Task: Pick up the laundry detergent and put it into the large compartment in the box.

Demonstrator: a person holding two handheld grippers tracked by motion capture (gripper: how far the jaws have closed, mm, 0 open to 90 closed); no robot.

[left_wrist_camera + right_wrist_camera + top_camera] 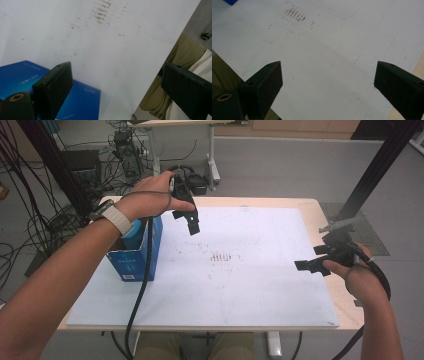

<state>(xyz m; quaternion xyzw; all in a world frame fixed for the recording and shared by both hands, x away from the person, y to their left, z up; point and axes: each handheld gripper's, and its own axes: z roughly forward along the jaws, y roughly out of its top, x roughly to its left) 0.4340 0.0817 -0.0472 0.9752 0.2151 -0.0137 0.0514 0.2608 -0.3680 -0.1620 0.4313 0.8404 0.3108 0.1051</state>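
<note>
At the left side of the table stands an open blue carton (135, 257), upright on the white sheet (240, 290) that covers most of the wooden tabletop (320, 210). Something light blue sits inside its open top, though what it is cannot be made out. The person's left forearm crosses above the carton, a pale watch strap (117, 219) on the wrist, and a black cable (142, 280) hangs down in front of the box.

Just right of the carton's far corner, the left gripper (191, 222) is held above the sheet, tipped downward. In the left gripper view its jaws stand wide apart with nothing between them, the carton's blue face (85, 100) showing below.

Near the middle of the sheet lies a patch of small brownish marks (220, 257), well apart from both grippers.

At the right edge of the table, the right gripper (312, 265) is held in the right hand (357, 272), pointing left over the sheet's edge. Its jaws are also spread wide and empty, the marks (295, 14) lying far ahead of them.
</note>
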